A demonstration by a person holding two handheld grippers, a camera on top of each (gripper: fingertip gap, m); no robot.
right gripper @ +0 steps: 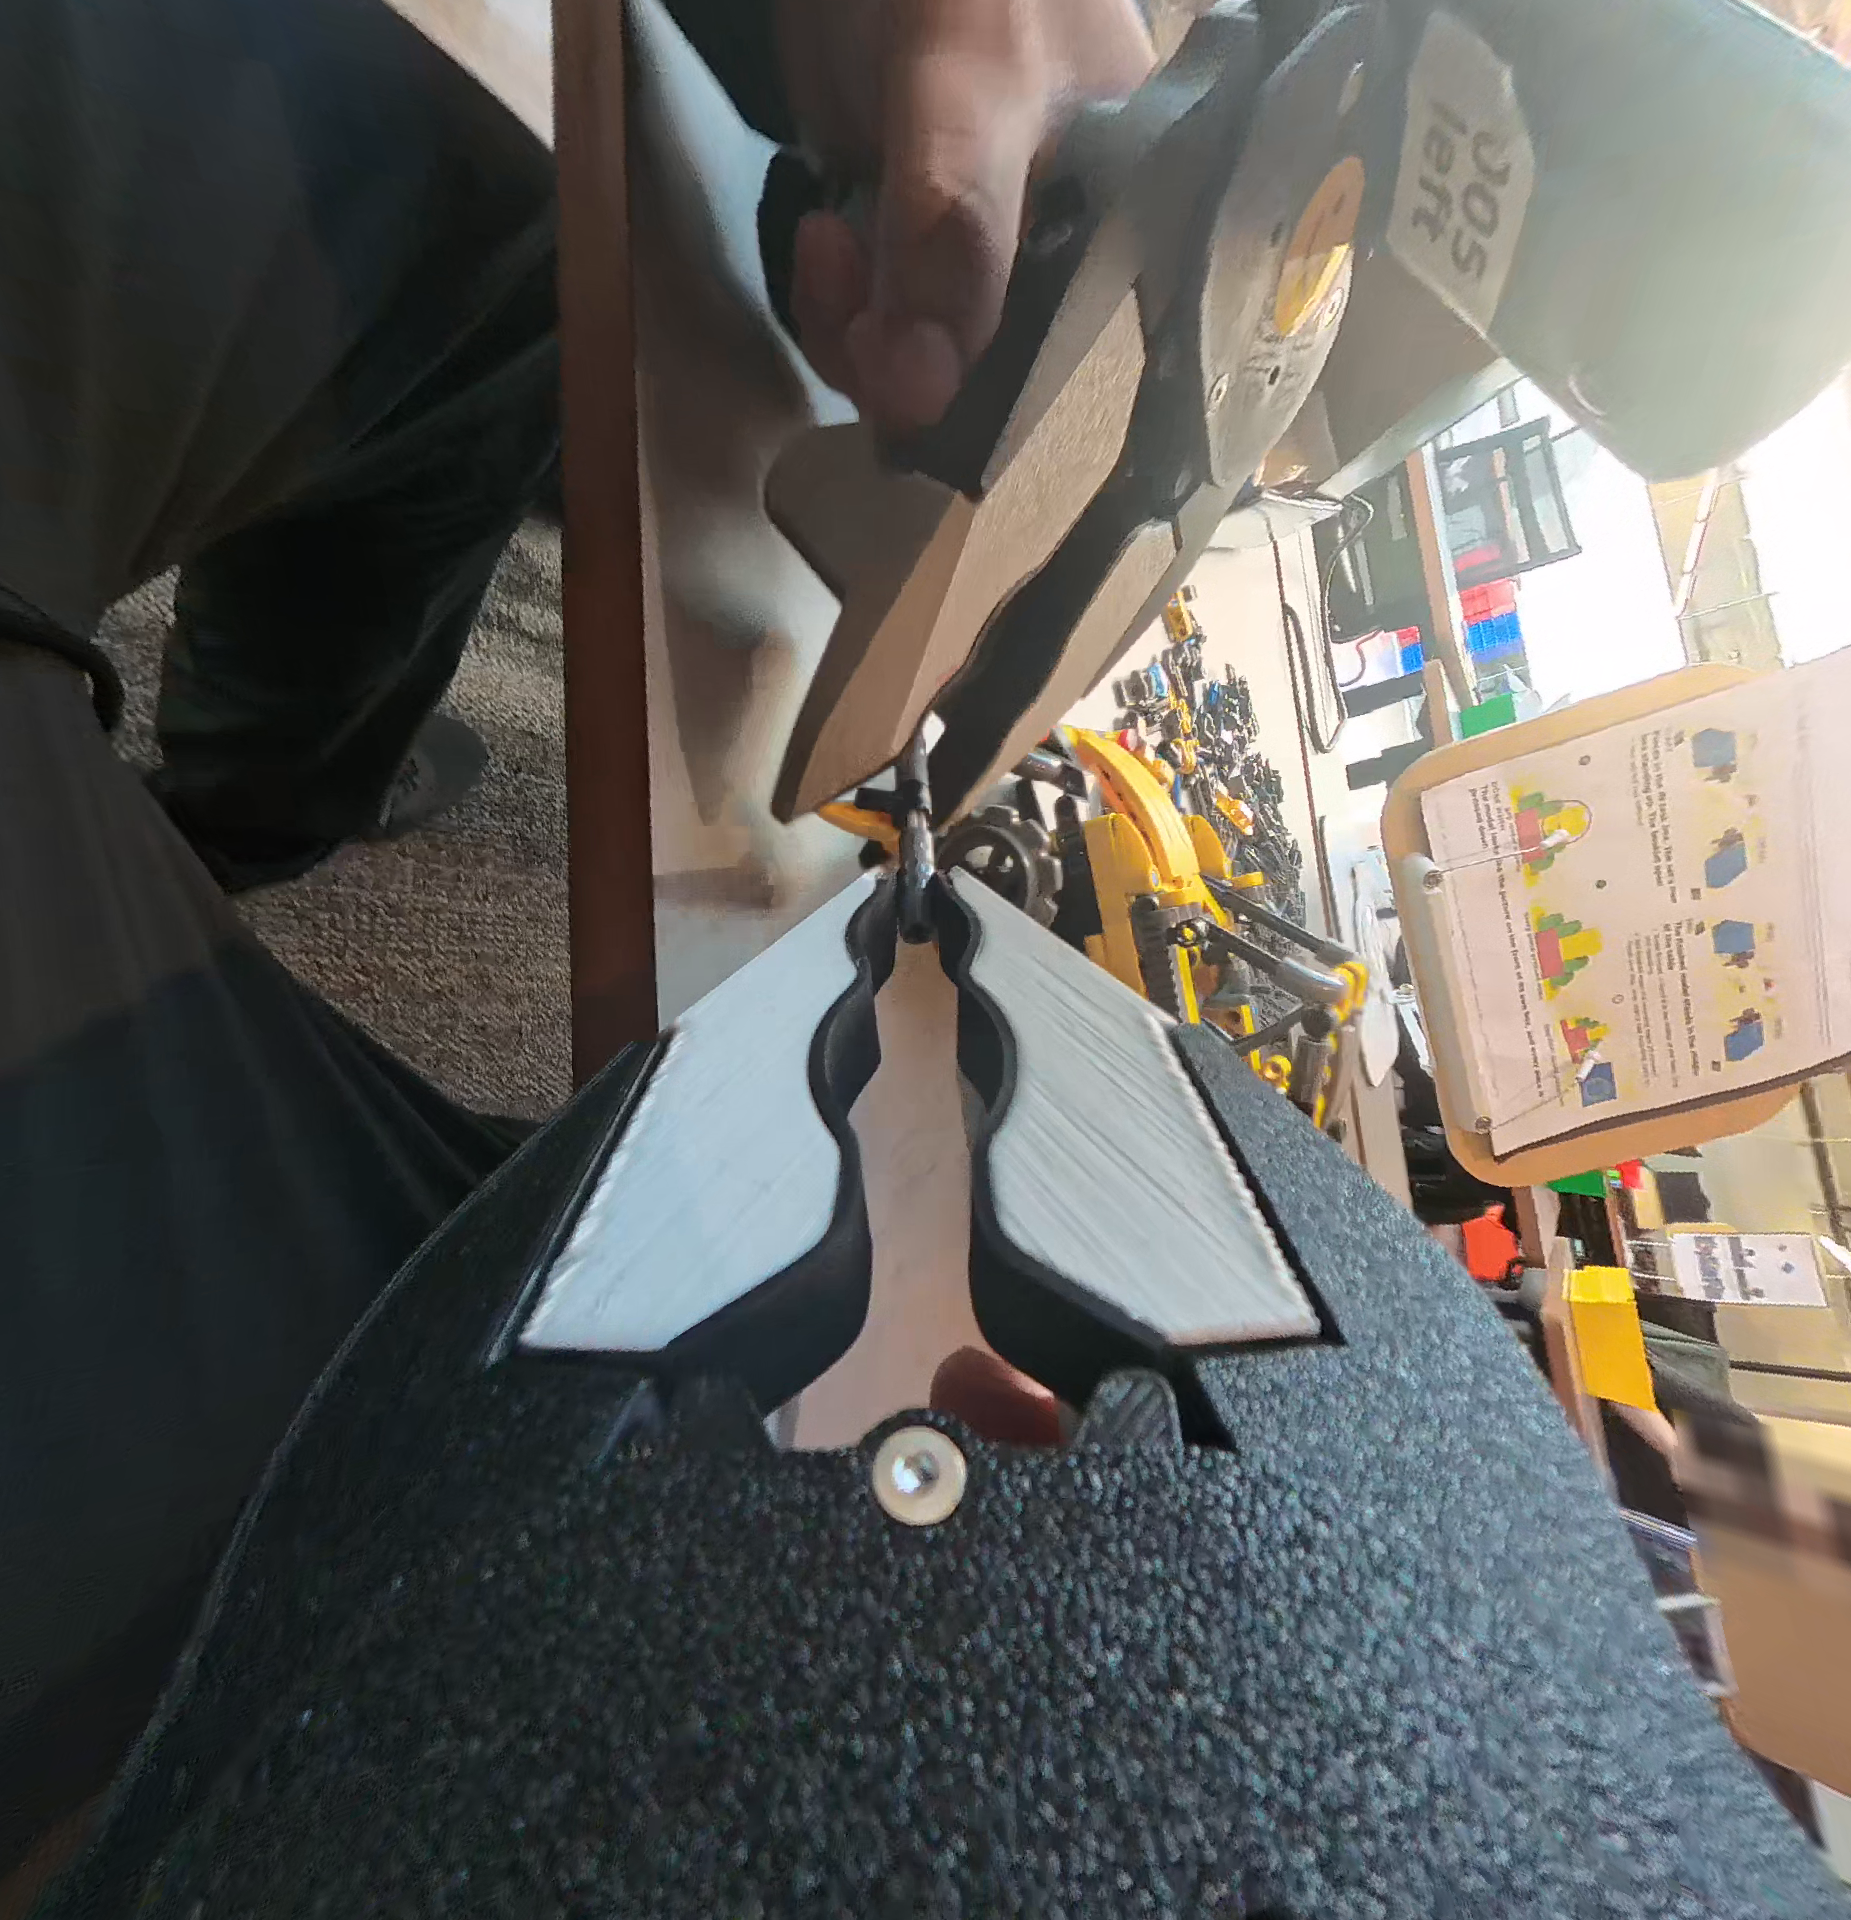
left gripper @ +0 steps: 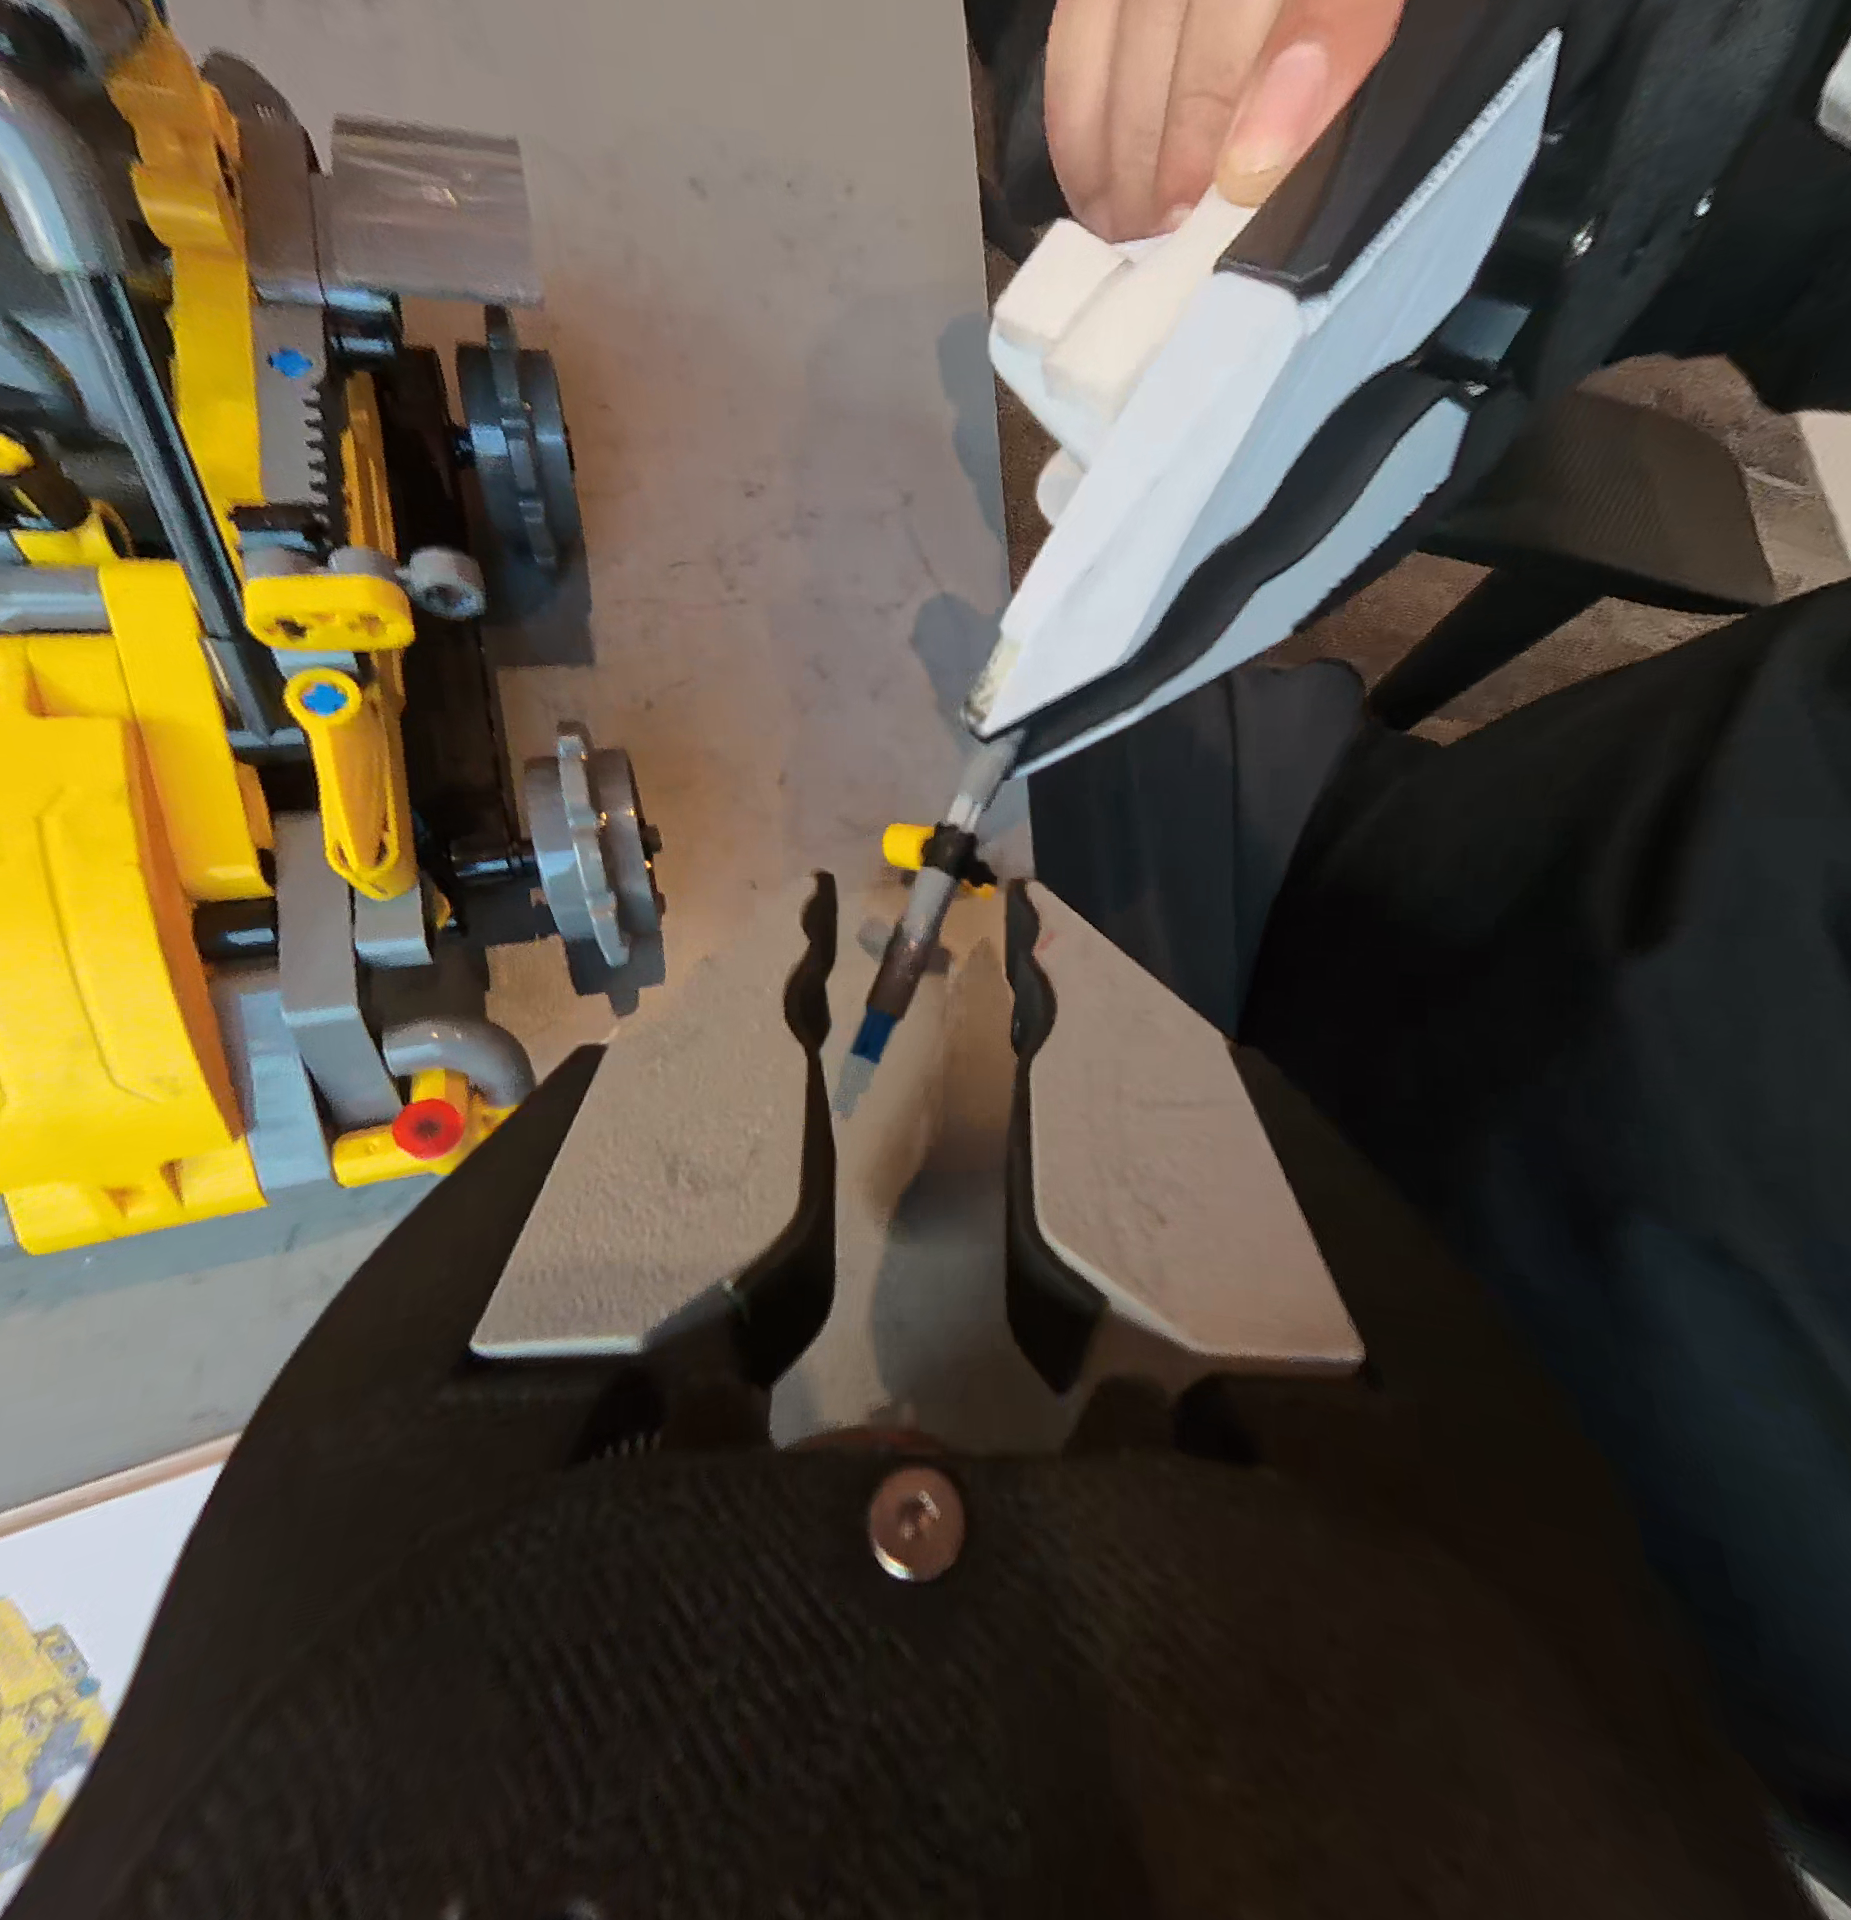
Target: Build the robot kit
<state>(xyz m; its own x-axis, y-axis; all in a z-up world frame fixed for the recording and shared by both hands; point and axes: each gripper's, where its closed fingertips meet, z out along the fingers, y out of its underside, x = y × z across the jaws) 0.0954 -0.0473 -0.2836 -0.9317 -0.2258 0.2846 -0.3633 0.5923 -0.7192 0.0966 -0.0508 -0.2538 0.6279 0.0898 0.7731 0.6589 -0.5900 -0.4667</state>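
A thin grey axle rod [left gripper: 926, 914] with a black cross connector and a yellow stub [left gripper: 905, 840] hangs just above the pale table [left gripper: 755, 436] near its edge. Its upper end is pinched between the closed tips of the right gripper [left gripper: 988, 732], which enters from above in the left wrist view. In the right wrist view the rod [right gripper: 916, 883] is dark and blurred. There the right gripper [right gripper: 913, 925] is clamped on one end. The left gripper [right gripper: 905, 774], coming down from above, meets the other end, but whether it grips is hard to tell.

In its own view, the left gripper [left gripper: 916, 914] has its jaws apart on either side of the rod, with a visible gap.

A yellow and grey toy construction vehicle [left gripper: 173, 727] with grey sprocket wheels [left gripper: 588, 852] stands on the table beside them, cut off at the frame edge. A hand [left gripper: 1191, 94] holds the right gripper's body.

A clipboard with a printed building guide [right gripper: 1648, 914] shows in the right wrist view, and a labelled tag [right gripper: 1461, 197] sits on the left gripper.
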